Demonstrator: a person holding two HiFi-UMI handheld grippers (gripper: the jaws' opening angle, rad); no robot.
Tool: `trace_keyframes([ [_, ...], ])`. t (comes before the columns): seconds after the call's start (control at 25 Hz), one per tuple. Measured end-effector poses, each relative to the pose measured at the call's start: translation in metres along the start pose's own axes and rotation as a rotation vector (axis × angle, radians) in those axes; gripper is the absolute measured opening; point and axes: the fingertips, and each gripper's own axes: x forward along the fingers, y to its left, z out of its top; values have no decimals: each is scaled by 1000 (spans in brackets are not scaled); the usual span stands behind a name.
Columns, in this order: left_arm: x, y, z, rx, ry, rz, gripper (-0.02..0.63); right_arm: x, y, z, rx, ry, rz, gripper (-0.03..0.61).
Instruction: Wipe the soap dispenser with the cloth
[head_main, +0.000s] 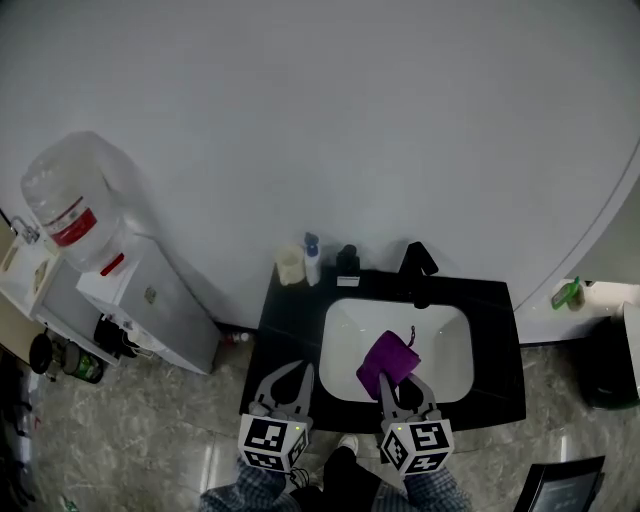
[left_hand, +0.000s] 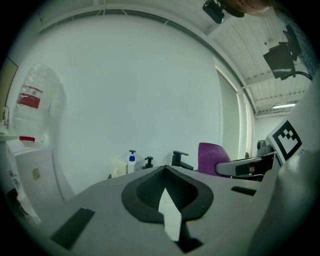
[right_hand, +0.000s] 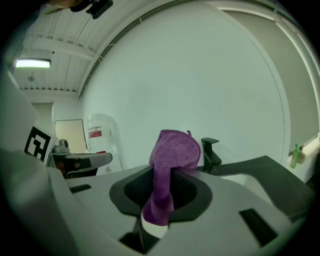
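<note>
We pinch the purple cloth (head_main: 388, 358) in the right gripper (head_main: 397, 386), the left gripper (head_main: 299, 368) closed and empty; the soap dispenser (head_main: 312, 262), well apart, is not yet wiped.

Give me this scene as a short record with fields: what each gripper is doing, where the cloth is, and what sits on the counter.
Left gripper: jaws together, nothing between them
Right gripper: jaws shut on the purple cloth, above the sink basin
Counter back edge: cream cup, white pump bottle with blue top, black pump bottle, black faucet
Wiping: not yet begun; cloth apart from both bottles
</note>
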Motion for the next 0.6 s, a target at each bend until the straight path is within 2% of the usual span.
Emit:
trace_keyframes([
  [0.2, 48, 10, 21, -1, -20, 35, 2, 46, -34, 27, -14, -8, 25, 81],
  [0.4, 77, 13, 30, 18, -6, 42, 2, 80, -47, 48, -21, -11, 55, 81],
  [0.6, 101, 26, 32, 36, 19, 35, 2, 116, -58, 61, -32, -11, 21, 81],
])
